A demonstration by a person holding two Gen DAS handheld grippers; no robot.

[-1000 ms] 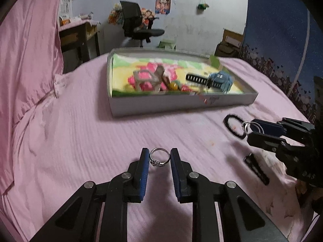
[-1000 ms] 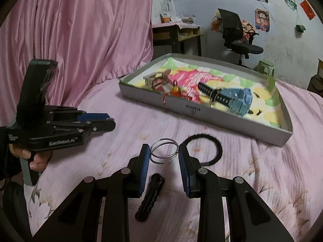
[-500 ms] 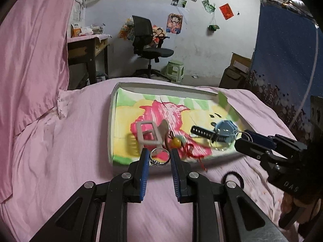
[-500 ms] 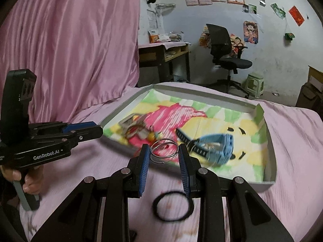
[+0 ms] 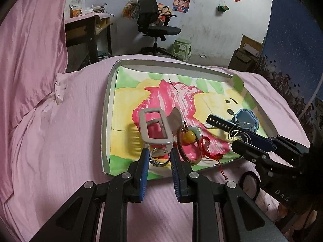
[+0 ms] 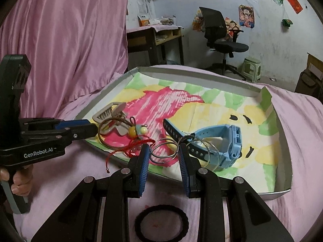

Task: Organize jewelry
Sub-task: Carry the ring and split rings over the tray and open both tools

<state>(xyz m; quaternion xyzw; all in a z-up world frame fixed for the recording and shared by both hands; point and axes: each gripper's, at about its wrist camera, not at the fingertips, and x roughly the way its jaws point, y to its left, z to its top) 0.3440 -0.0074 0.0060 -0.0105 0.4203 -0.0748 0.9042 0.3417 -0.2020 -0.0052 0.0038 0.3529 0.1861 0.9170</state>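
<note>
The left gripper (image 5: 160, 158) is clamped on a silver ring (image 5: 159, 157) with a small stone, holding it over the near edge of the tray (image 5: 106, 121) that sits on the bed (image 5: 60, 141). Just beyond its fingertips lie a beige hair clip (image 5: 155, 127) and a yellow bead charm (image 5: 189, 136). The right gripper (image 6: 164, 151) pinches a pair of thin wire hoops (image 6: 164, 150) between its pads, also above the tray's near edge. Just past it and to the right lies a blue watch (image 6: 226, 141); to its left, a red cord bracelet (image 6: 133, 145). A black hair tie (image 6: 161, 223) lies on the bed beneath the right gripper.
</note>
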